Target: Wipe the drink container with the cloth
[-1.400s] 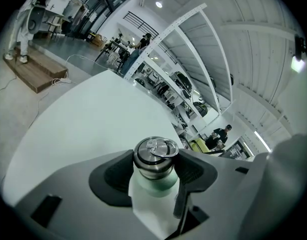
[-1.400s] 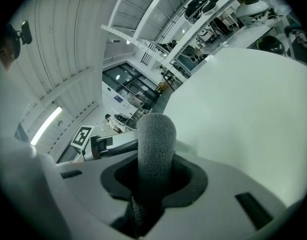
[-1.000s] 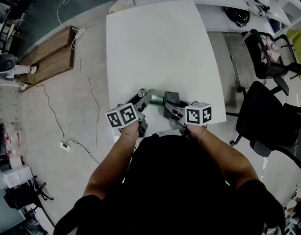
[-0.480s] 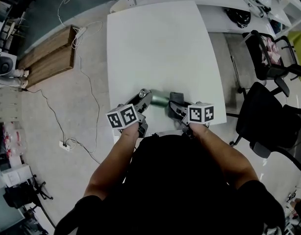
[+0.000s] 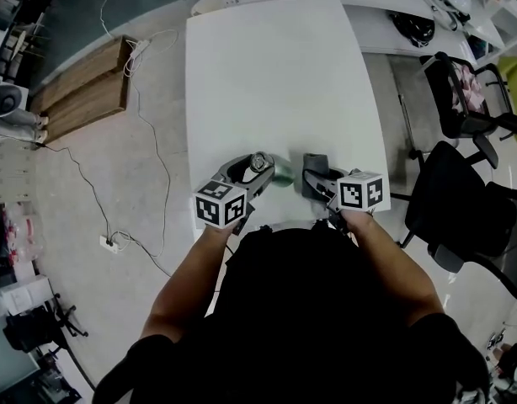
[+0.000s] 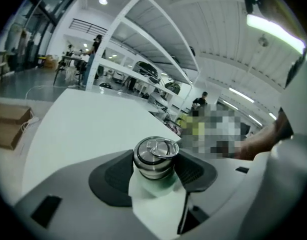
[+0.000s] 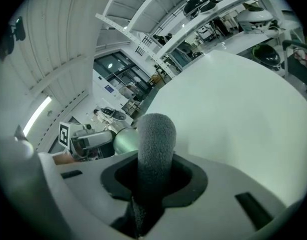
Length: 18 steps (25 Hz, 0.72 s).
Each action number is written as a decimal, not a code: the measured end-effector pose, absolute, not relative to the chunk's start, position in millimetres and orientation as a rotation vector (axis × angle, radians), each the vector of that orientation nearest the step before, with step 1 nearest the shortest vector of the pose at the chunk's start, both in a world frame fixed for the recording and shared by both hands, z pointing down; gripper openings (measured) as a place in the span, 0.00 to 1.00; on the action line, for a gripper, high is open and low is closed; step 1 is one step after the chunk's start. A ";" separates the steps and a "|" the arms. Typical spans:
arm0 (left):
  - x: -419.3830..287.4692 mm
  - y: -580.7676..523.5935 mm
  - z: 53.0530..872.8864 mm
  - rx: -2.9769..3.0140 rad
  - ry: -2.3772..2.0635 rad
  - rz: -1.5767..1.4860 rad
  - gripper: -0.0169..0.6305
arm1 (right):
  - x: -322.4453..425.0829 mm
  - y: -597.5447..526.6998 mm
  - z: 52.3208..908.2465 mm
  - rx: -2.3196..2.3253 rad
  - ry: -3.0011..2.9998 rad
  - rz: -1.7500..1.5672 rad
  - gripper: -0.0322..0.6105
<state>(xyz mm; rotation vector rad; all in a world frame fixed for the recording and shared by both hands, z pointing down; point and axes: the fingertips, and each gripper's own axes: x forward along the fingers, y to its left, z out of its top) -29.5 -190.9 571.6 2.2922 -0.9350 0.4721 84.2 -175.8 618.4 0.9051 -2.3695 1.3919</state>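
Pinching the grey cloth tight, the right gripper sits lower right of centre in the head view. Next to it the left gripper is clamped round the drink container, lower middle, over the near edge of the table. Container's just left of the cloth, not touching. Its steel lid tilts up and away and its green base faces the cloth, so a short leftward reach should do it.

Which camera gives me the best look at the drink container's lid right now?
The left gripper view: the drink container sits close up, its steel lid facing the camera. The head view shows it small; the right gripper view shows only its green side.
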 end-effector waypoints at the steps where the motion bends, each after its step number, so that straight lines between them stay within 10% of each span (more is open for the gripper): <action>1: -26.2 -188.6 570.3 2.337 -0.905 0.506 0.43 | 86.3 -176.3 614.2 0.884 -2.385 1.390 0.22; 18: 2.4 -151.9 564.7 2.779 -0.577 0.903 0.43 | 32.6 -185.2 519.7 0.394 -2.629 1.555 0.22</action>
